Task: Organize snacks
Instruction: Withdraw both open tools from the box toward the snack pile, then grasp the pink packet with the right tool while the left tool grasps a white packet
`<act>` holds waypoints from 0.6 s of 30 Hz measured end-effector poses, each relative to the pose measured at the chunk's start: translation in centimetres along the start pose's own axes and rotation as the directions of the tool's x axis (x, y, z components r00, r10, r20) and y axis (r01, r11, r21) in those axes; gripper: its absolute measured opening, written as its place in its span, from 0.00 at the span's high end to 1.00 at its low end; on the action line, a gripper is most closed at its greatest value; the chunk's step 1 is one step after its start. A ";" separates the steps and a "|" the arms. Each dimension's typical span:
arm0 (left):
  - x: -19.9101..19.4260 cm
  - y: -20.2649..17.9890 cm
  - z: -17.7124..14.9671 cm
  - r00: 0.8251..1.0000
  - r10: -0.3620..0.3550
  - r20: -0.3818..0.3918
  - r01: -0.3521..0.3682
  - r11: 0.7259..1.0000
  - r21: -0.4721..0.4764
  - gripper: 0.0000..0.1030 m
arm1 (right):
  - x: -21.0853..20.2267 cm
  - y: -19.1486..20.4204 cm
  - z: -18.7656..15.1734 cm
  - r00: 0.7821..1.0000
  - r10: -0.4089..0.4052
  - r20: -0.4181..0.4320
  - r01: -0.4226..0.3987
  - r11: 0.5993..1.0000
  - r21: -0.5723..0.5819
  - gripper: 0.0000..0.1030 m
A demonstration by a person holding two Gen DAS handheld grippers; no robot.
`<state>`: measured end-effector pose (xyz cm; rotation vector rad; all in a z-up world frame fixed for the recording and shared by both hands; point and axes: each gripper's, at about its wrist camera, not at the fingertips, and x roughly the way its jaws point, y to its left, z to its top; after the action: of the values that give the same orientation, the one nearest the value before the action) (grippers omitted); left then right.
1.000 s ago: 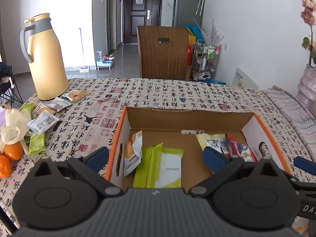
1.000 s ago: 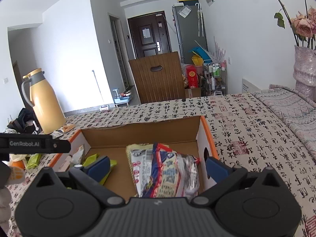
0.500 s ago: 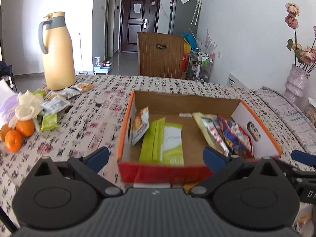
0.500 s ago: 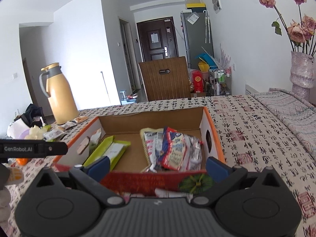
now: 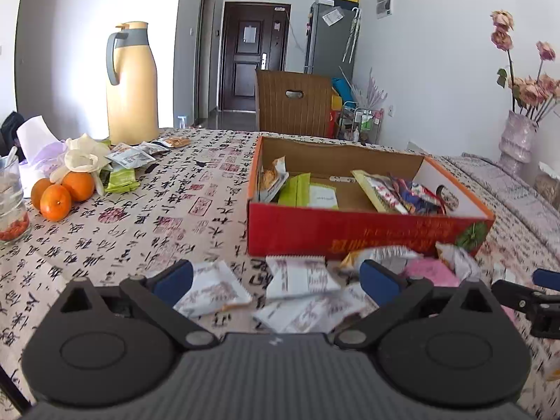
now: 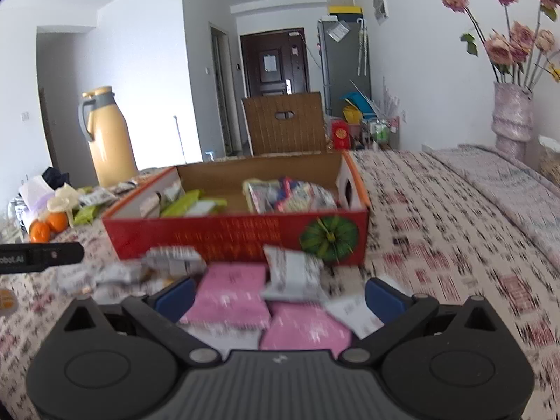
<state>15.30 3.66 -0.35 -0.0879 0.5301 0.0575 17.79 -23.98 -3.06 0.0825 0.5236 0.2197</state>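
Note:
A red cardboard box point(image 5: 364, 232) point(image 6: 241, 236) stands on the patterned tablecloth, holding green packets point(image 5: 308, 194) and a colourful snack bag point(image 5: 402, 194). In front of it lie several white snack packets point(image 5: 301, 276) and pink packets point(image 6: 231, 290). My left gripper point(image 5: 276, 278) hangs open over the white packets, empty. My right gripper point(image 6: 278, 295) is open above the pink packets, holding nothing. More small packets point(image 5: 129, 155) lie at the far left near the flask.
A yellow thermos flask point(image 5: 131, 84) stands at the back left. Oranges point(image 5: 57, 194), a glass jar point(image 5: 10, 206) and a tissue bundle sit at the left edge. A vase of flowers point(image 6: 511, 119) stands at the right. A wooden chair point(image 5: 292, 103) is behind the table.
Both grippers have pulled back and down from over the box to the near side. The loose packets in front of the box have come into view.

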 end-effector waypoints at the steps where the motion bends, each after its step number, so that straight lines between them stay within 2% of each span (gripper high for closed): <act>1: -0.2 0.1 -0.5 1.000 0.004 0.011 -0.004 1.000 0.003 0.00 | -0.2 -0.2 -0.5 1.000 -0.008 -0.008 0.008 1.000 0.004 0.00; 6: -0.4 -0.4 -2.7 0.997 0.047 0.061 -0.050 0.997 0.054 0.00 | -1.1 -0.9 -2.4 0.999 -0.029 -0.030 0.029 1.000 0.008 0.04; 8: -0.3 -0.7 -3.3 0.994 0.064 0.090 -0.071 0.995 0.073 0.00 | -1.2 -1.0 -2.6 0.999 -0.037 -0.034 0.037 0.999 0.005 0.10; 13: 0.1 -0.6 -3.8 0.992 0.057 0.111 -0.065 0.995 0.071 0.00 | -0.5 -0.9 -2.5 0.997 -0.032 -0.065 0.033 0.999 0.018 0.35; 16: 0.3 -0.2 -3.8 0.994 0.051 0.099 -0.056 0.997 0.051 0.00 | 0.5 -1.2 -2.0 0.995 -0.038 -0.092 0.043 0.998 0.053 0.42; 18: 0.3 -0.1 -3.9 0.994 0.049 0.102 -0.053 0.998 0.044 0.00 | 1.2 -1.3 -1.7 0.994 -0.044 -0.102 0.051 0.996 0.068 0.42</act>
<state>13.58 3.18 -3.81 -0.0258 0.4325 0.0989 18.24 -24.97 -5.26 0.1284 0.6334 0.1594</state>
